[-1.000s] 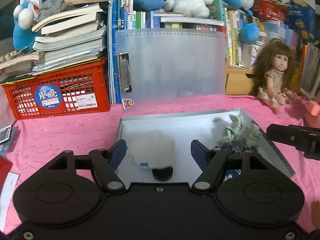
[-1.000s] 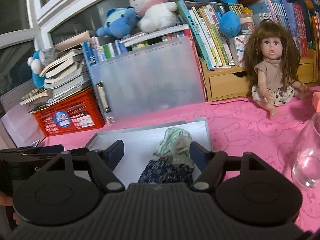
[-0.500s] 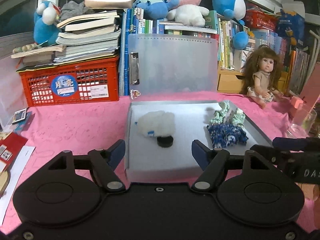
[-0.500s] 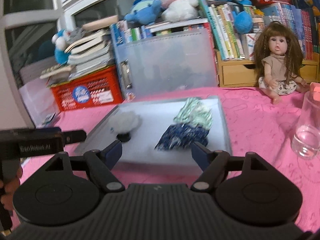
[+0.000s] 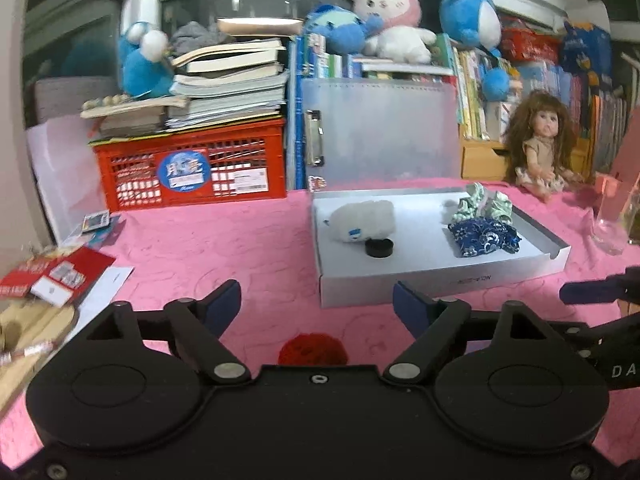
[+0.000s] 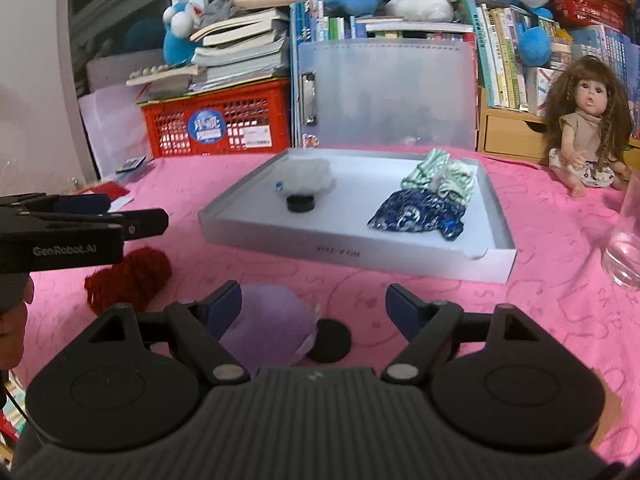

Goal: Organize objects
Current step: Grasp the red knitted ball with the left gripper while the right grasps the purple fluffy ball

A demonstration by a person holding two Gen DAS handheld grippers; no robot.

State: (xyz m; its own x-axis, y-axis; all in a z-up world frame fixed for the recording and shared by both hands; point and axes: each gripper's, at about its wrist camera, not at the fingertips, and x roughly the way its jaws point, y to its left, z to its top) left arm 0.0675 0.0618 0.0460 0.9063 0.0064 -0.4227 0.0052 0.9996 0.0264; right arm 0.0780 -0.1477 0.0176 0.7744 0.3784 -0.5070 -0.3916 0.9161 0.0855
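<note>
At the lower left of the right wrist view, the left claw (image 6: 132, 220) hangs over a fuzzy red yarn ball (image 6: 128, 276) on the pink-clothed surface (image 6: 540, 240); its jaws are opening, nothing between them. In the lower centre, a soft lilac plush piece with a black round base (image 6: 276, 328) lies just ahead of the right claw (image 6: 314, 308), nearer its left finger, jaws also opening and empty. Upper right, the shallow white cardboard tray (image 6: 360, 256) already holds a white plush (image 6: 308, 178) and folded patterned cloths (image 6: 428, 196).
</note>
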